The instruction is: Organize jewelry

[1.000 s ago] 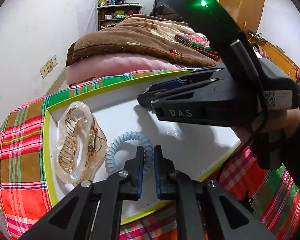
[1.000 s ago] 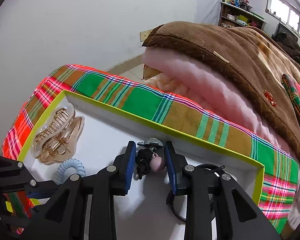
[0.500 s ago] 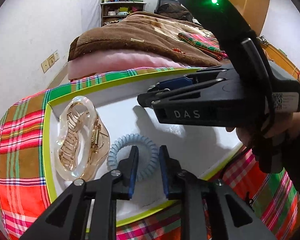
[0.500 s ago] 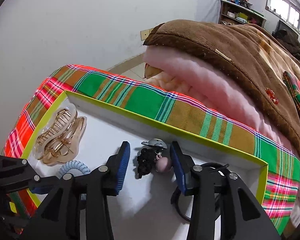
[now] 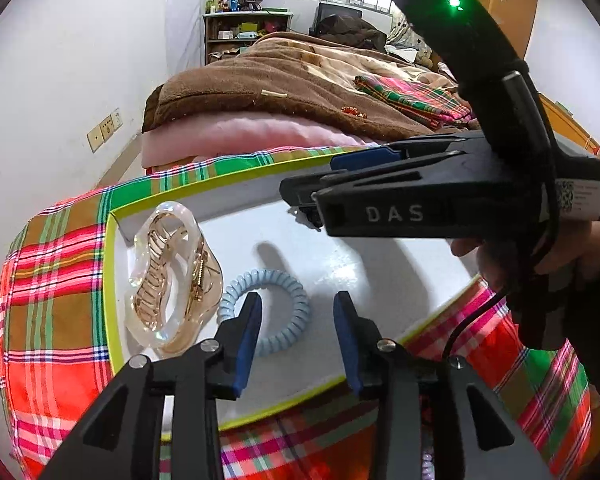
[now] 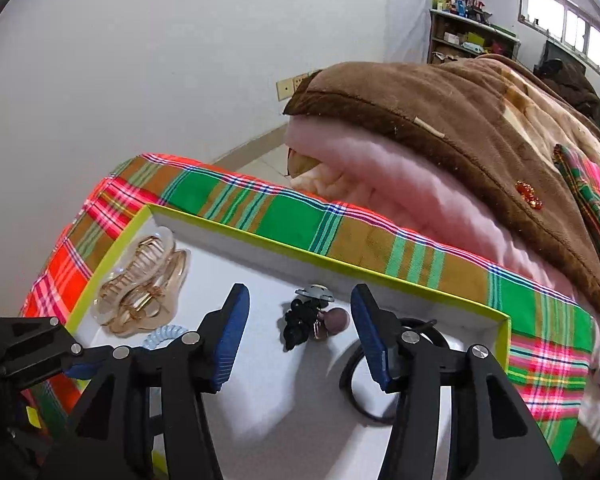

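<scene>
A white tray with a yellow-green rim (image 5: pixel 112 280) (image 6: pixel 420 278) lies on a plaid cloth. In it lie a clear amber claw hair clip (image 5: pixel 168 280) (image 6: pixel 140 292), a pale blue spiral hair tie (image 5: pixel 276 308) (image 6: pixel 162 334), a small cluster of black, silver and mauve hair accessories (image 6: pixel 312 318) and a black ring band (image 6: pixel 352 380). My left gripper (image 5: pixel 298 344) is open and empty just above the spiral tie. My right gripper (image 6: pixel 300 336) is open and empty above the dark cluster; it also shows in the left wrist view (image 5: pixel 420 204).
The plaid cloth (image 5: pixel 52 280) covers the surface under the tray. Behind it lies a bed with pink and brown blankets (image 6: pixel 440 128). A white wall (image 6: pixel 140 60) stands to the left, and a shelf with clutter (image 5: pixel 244 28) at the far end.
Both grippers have opened and pulled back. The left let go of the blue spiral tie, which now lies in the tray; the right opened wide around the dark cluster.
</scene>
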Demonstrator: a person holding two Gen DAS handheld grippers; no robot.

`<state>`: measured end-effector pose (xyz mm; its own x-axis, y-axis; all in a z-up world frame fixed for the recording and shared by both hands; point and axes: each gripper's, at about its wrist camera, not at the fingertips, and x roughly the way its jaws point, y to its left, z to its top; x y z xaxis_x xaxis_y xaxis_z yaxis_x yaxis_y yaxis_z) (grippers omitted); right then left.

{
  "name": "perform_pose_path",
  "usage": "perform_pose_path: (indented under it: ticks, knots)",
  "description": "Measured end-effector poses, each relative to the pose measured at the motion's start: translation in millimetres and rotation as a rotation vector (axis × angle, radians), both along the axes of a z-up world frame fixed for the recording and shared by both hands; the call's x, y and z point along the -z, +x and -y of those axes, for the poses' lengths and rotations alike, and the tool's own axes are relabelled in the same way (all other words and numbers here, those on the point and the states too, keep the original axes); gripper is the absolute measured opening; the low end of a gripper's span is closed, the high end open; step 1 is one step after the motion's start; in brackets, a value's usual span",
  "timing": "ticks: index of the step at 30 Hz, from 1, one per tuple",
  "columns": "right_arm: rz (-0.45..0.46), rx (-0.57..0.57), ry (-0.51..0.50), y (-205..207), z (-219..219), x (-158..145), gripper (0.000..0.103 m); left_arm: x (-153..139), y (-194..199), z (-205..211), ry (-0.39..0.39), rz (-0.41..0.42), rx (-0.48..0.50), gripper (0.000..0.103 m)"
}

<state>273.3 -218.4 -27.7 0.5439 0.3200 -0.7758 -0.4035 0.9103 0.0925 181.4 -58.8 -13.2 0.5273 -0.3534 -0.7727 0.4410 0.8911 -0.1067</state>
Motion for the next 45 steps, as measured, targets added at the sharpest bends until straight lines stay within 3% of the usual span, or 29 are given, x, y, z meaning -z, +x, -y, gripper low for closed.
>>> perform_pose_path:
  ticks: [12,19,28,34,39,45]
  knots:
    - [0.071,0.024,0.072,-58.7,24.9,-32.3,0.054,-25.2,-41.3,-15.6,-0.037,0.043,-0.028,0.046]
    - [0.087,0.028,0.100,-100.2,46.2,-36.6,0.054,-35.9,-69.6,-23.6,-0.064,0.073,-0.043,0.048]
    - [0.094,-0.076,0.092,-159.4,57.0,-19.7,0.054,-32.4,-96.0,-31.8,-0.098,0.056,-0.077,0.048]
    - [0.062,-0.161,0.078,-183.3,50.6,0.4,0.054,-23.5,-108.1,-34.9,-0.114,0.034,-0.089,0.048]
    - [0.089,-0.189,0.076,-195.8,40.5,4.4,0.054,-13.0,-115.8,-38.9,-0.116,0.004,-0.110,0.048]
    - [0.122,-0.230,-0.011,-205.5,19.6,11.9,0.053,-9.3,-122.1,-43.8,-0.121,-0.005,-0.121,0.048]
